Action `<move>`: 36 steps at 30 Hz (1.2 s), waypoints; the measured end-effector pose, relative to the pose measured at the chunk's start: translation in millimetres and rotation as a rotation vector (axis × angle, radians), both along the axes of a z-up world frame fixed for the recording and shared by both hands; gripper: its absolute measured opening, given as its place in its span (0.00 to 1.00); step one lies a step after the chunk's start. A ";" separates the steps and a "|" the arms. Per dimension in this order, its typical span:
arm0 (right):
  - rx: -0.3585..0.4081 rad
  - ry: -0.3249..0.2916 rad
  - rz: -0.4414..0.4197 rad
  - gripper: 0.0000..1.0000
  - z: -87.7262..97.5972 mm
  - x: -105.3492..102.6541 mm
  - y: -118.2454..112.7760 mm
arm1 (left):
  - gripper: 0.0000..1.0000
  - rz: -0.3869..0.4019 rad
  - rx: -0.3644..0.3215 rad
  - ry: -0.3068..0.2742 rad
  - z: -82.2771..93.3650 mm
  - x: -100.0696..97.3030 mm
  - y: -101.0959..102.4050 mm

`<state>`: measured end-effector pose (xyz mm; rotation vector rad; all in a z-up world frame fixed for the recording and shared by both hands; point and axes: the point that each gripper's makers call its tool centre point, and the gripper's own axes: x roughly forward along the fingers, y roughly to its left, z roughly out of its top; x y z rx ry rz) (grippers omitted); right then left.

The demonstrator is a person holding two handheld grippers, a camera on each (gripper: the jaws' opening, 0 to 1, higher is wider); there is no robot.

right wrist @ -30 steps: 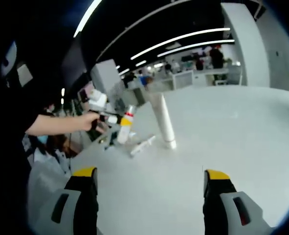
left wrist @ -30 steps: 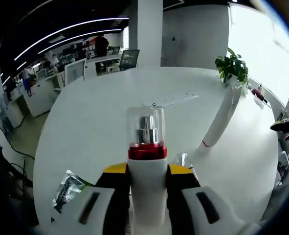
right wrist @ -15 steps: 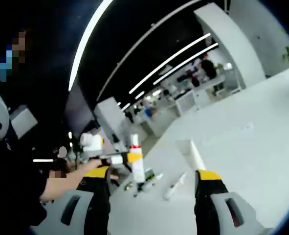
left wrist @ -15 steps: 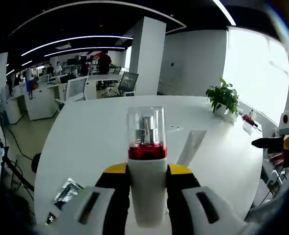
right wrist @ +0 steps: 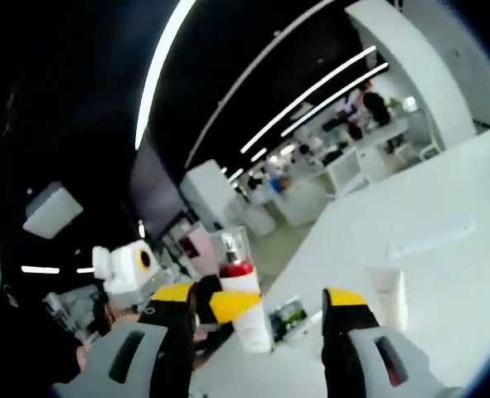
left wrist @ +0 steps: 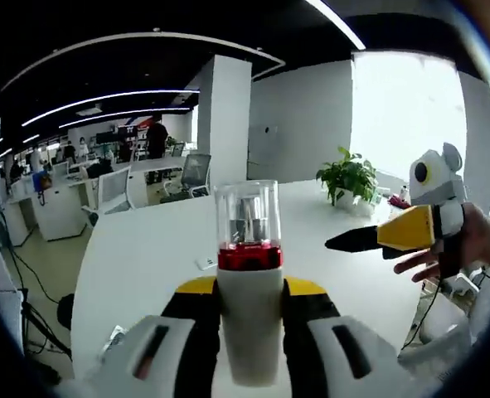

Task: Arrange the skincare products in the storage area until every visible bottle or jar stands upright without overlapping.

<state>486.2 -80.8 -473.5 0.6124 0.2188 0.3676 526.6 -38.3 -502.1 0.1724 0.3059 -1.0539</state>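
Lifting: the left tongs (left wrist: 250,311) have carried the bottle (left wrist: 248,274) up off the worktop (left wrist: 145,249) over the last second. The view has swung from looking down on the tube and packets to looking level across the office, so those things dropped out of the left gripper view. The right tongs (left wrist: 344,243) have come in from the right and now sit near the bottle. Judged: the bottle is mid-transfer, not yet placed upright in its spot.

Left tongs are clamped on the bottle's white body, clear cap and red collar standing above the jaws, roughly upright. In the right gripper view the right tongs (right wrist: 257,311) are apart and hold nothing; the bottle (right wrist: 243,303) sits between them, nearer the left jaw, with a packet (right wrist: 288,319) and the tube (right wrist: 392,297) on the worktop beyond.
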 end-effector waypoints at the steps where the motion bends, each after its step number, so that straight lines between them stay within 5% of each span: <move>1: 0.004 0.004 0.008 0.63 4.3 1.4 4.0 | 0.28 -0.003 0.002 -0.011 2.7 -4.5 -0.2; 10: -0.070 0.062 0.118 0.58 4.8 -11.3 44.4 | 0.28 -0.048 0.060 -0.147 24.8 -31.3 -9.8; 18: -0.123 0.045 0.113 0.46 15.2 -18.7 44.2 | 0.28 -0.085 0.094 -0.229 38.2 -64.7 -10.8; 25: -0.142 0.021 0.120 0.42 25.8 -33.5 48.6 | 0.28 -0.088 0.091 -0.231 46.0 -74.3 -7.3; 28: -0.112 -0.022 0.185 0.30 36.6 -43.6 61.4 | 0.28 -0.100 0.091 -0.235 49.5 -81.0 -7.3; 36: -0.139 -0.053 0.151 0.24 37.9 -53.3 60.7 | 0.28 -0.122 0.086 -0.256 61.3 -99.1 -3.0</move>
